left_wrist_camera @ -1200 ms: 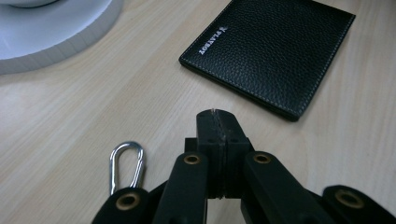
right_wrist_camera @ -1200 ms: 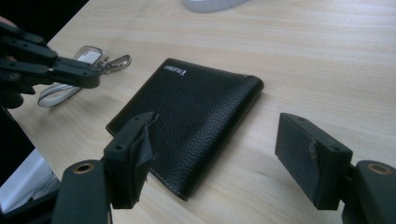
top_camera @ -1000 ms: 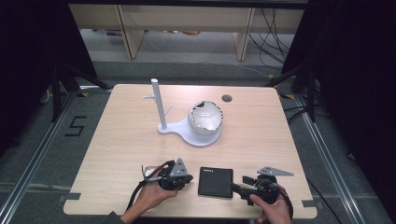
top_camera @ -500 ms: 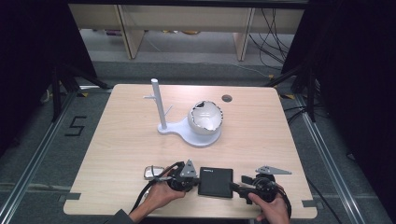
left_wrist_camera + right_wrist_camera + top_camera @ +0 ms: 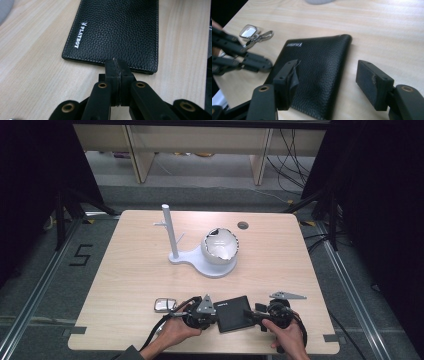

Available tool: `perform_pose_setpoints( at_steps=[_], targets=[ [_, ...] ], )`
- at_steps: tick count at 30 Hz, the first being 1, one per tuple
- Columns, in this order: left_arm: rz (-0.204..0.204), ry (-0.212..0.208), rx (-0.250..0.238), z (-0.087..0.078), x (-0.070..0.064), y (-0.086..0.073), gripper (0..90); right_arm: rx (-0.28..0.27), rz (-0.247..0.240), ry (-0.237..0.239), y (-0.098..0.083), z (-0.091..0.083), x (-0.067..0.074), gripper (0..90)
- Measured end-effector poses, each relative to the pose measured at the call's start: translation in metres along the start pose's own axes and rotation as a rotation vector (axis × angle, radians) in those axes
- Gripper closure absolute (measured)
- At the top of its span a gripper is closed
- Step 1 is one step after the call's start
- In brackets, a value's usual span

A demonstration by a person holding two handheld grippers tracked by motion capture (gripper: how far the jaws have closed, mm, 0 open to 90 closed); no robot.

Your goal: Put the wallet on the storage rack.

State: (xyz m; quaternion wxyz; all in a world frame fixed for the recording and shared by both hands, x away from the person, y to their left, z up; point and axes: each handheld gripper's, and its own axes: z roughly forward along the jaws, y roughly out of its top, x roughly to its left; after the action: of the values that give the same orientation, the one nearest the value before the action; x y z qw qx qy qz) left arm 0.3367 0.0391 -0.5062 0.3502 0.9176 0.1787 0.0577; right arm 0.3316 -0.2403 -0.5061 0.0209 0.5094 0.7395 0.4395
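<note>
At the table's near edge, black wallet [image 5: 234, 313] flat, long axis left-right, left gripper [image 5: 214, 312] fingers pressed together, right gripper [image 5: 250, 314] fingers spread, closing.

One black wallet [image 5: 234, 313] is lying on the table [image 5: 125, 270], one key fob [image 5: 164, 305] is sitting beside it, and one white stand [image 5: 200, 260] is carrying one cracked white shell [image 5: 219, 246]. Two tools, left [image 5: 212, 309] and right [image 5: 252, 314], are flanking the wallet.

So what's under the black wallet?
The black wallet lies flat on the wooden table, so only tabletop shows around its edges. Anything beneath it is covered. The left gripper, jaws shut, sits at one edge; the right gripper straddles the other.
</note>
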Motion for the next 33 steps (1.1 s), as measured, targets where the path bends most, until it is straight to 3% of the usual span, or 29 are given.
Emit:
perform_pose_setpoints(
  at_steps=[2,3,4,9,12,14,19,23,26,27,33],
  targets=[
    [-0.010,-0.006,-0.010,0.001,-0.001,0.000,88.5,0.005,0.007,-0.005,0.003,0.003,-0.003,38.9],
    [-0.035,-0.007,-0.031,0.003,-0.004,0.000,88.4,0.009,0.008,-0.012,0.004,0.005,-0.004,39.7],
    [0.005,-0.011,0.001,0.001,-0.002,0.001,88.3,0.016,0.014,-0.003,0.006,0.006,-0.005,40.6],
    [0.015,-0.004,0.000,0.002,-0.003,0.002,88.2,0.034,0.013,-0.021,0.011,0.014,-0.008,43.2],
    [0.013,-0.005,-0.001,0.002,-0.003,0.002,88.2,0.038,0.029,0.011,0.012,0.018,-0.009,45.8],
    [0.022,-0.001,0.004,0.001,-0.004,0.002,88.1,0.032,0.099,0.078,0.012,0.020,-0.011,48.2],
    [0.033,0.001,0.003,0.002,-0.003,0.002,88.0,0.022,0.196,0.115,0.007,0.019,-0.014,54.1],
    [0.023,-0.009,-0.001,0.002,-0.003,0.002,87.9,0.028,0.190,0.122,0.006,0.020,-0.014,60.2],
    [0.010,-0.005,-0.018,0.003,-0.004,0.001,87.7,0.020,0.221,0.142,0.008,0.015,-0.010,65.0],
    [0.027,-0.006,-0.001,0.002,-0.003,0.002,87.6,0.006,0.198,0.149,0.009,0.015,-0.012,65.8],
    [0.022,-0.003,0.000,0.002,-0.003,0.001,87.2,0.001,0.202,0.192,0.008,0.015,-0.010,70.3]
  ],
)
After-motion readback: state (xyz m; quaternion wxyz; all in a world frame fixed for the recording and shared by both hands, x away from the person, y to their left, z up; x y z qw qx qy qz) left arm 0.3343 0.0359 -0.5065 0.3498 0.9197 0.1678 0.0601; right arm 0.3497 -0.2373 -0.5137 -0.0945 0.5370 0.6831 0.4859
